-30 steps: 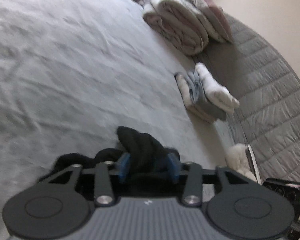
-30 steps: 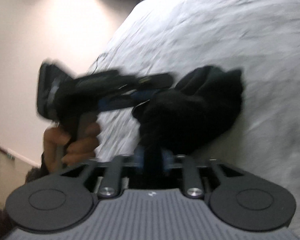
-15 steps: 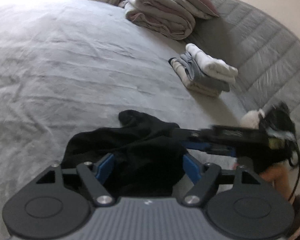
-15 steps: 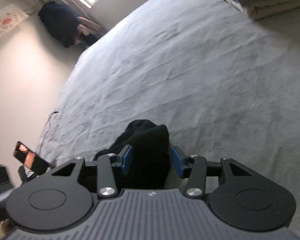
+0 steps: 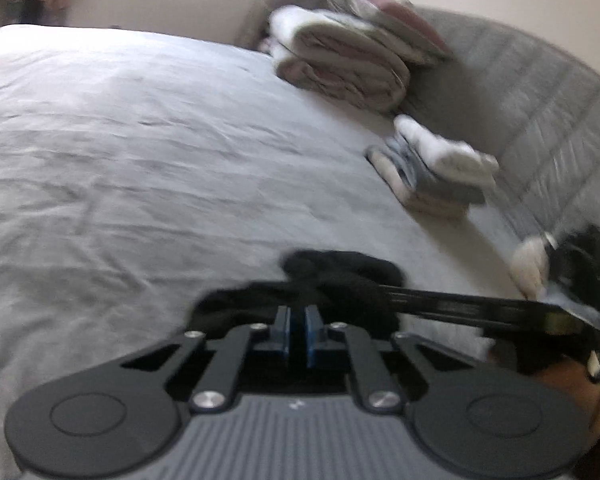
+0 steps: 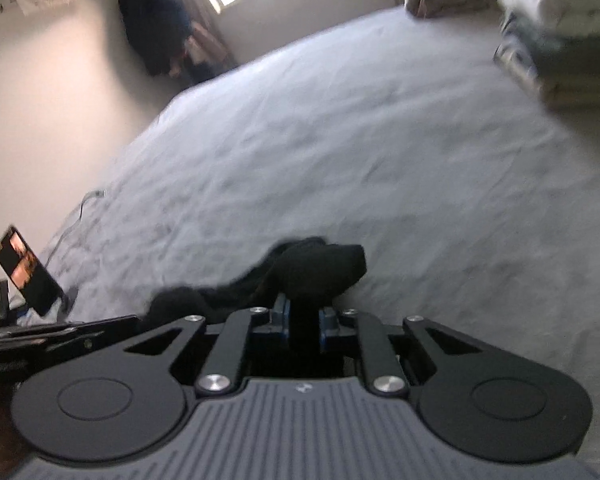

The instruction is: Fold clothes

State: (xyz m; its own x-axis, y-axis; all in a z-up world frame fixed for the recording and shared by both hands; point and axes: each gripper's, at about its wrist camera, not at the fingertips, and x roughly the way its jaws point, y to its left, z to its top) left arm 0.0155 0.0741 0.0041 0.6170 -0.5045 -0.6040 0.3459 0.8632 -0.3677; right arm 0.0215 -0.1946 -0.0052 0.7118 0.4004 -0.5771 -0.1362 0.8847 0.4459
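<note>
A black garment (image 5: 340, 280) lies bunched on the grey bed sheet (image 5: 140, 160), just in front of both grippers. My left gripper (image 5: 298, 330) is shut, its blue pads pressed together on a thin edge of the black cloth. The right gripper reaches in from the right of the left wrist view as a long black bar (image 5: 480, 308). In the right wrist view, the black garment (image 6: 312, 272) rises between the blue pads of my right gripper (image 6: 304, 326), which is shut on it. The frames are blurred.
A stack of folded clothes (image 5: 432, 168) sits near the quilted grey headboard (image 5: 540, 120), with folded blankets and pillows (image 5: 348, 64) behind it. A phone on a stand (image 6: 26, 276) is at the bed's left edge. A person's hand (image 5: 572, 384) holds the right gripper.
My left gripper has gone from open around the black garment to shut on its edge. My right gripper has closed tighter on the cloth. Both views have tilted and shifted.
</note>
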